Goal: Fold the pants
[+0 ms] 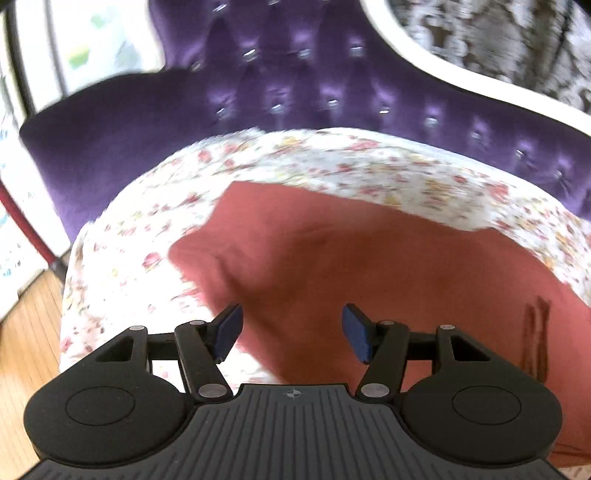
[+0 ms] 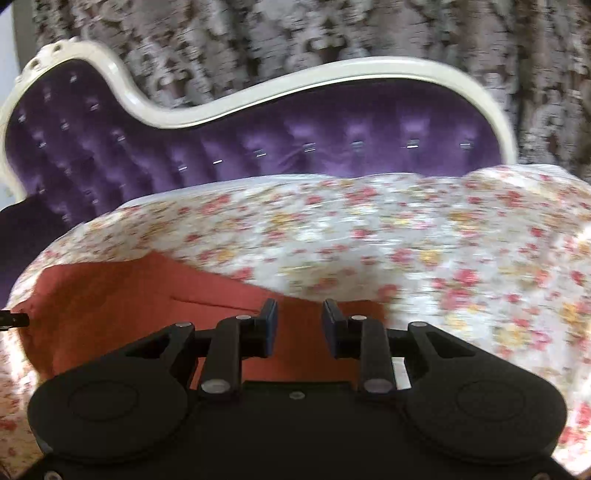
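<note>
The rust-red pants (image 1: 332,258) lie spread on a floral sheet (image 1: 332,158) over a sofa seat. In the left wrist view my left gripper (image 1: 291,332) is open, hovering over the pants' left edge, nothing between its blue pads (image 1: 229,328). In the right wrist view the pants (image 2: 129,295) fill the lower left. My right gripper (image 2: 299,325) is open over the pants' right end near the sheet (image 2: 406,240), holding nothing. A dark drawstring or tag (image 1: 535,332) shows on the pants at right.
The purple tufted sofa back (image 2: 258,147) with a white frame (image 2: 332,74) stands behind the seat. Patterned curtains (image 2: 332,33) hang behind it. Wood floor (image 1: 26,332) and a red pole (image 1: 22,221) are off the sofa's left end.
</note>
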Demonstrator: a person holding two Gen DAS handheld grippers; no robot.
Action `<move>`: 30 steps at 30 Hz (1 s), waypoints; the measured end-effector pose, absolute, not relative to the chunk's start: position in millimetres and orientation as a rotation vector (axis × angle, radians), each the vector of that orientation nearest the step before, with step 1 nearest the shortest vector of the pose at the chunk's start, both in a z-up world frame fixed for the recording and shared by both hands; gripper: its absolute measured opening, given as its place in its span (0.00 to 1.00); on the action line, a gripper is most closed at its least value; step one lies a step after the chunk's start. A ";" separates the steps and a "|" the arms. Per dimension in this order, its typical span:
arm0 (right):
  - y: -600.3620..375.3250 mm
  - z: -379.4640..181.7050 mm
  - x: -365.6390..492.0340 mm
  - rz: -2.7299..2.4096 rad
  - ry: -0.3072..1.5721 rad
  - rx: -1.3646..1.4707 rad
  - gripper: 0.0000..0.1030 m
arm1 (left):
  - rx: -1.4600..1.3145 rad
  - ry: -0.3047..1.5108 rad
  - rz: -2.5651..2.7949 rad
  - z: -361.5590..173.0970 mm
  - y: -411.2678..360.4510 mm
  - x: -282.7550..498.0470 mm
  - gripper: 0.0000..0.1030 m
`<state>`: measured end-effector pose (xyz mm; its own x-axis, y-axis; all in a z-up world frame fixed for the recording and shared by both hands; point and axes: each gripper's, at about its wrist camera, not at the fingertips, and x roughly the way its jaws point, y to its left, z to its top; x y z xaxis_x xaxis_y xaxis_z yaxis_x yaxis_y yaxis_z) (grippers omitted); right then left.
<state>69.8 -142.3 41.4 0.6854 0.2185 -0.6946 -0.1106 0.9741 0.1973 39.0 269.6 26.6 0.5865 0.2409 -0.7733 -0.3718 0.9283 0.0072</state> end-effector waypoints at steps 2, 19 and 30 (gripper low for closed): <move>-127.9 40.8 70.0 0.225 0.803 0.146 0.38 | -0.243 0.887 0.363 19.6 295.7 34.2 0.56; -50.0 37.8 79.8 0.443 0.840 0.152 0.38 | -0.470 0.920 0.348 -27.1 354.7 65.3 0.77; -14.9 26.1 106.8 0.522 0.849 0.089 0.36 | -0.355 0.831 0.423 -22.1 357.6 91.2 0.45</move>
<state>106.8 -14.9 26.1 0.5432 0.4740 -0.6930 -0.4046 0.8710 0.2785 91.2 357.6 -22.1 0.6000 0.2208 -0.7689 -0.4920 0.8597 -0.1370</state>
